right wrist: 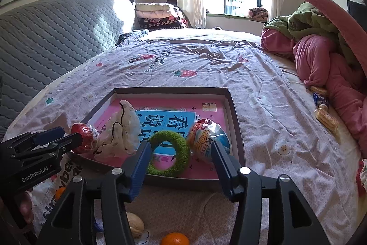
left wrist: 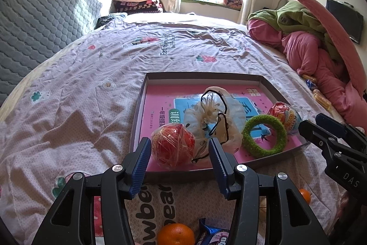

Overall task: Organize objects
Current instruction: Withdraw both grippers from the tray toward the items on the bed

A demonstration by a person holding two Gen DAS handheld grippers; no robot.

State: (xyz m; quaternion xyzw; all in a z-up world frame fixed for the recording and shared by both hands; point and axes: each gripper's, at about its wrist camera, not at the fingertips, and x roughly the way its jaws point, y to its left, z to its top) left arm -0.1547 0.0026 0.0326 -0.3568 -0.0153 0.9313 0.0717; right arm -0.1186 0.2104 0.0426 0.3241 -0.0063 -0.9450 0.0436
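At the tray's (right wrist: pixel 234 111) near edge, the right claw (right wrist: pixel 181 157) stands apart and empty, the green ring (right wrist: pixel 169 153) lying flat just ahead between its fingers.

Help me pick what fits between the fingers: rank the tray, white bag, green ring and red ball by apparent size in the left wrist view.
1. tray
2. white bag
3. green ring and red ball: look alike, and the ball sits nearer the camera, so unranked.

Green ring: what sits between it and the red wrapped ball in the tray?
The white drawstring pouch lies between the green ring and the red wrapped ball, per the left wrist view.
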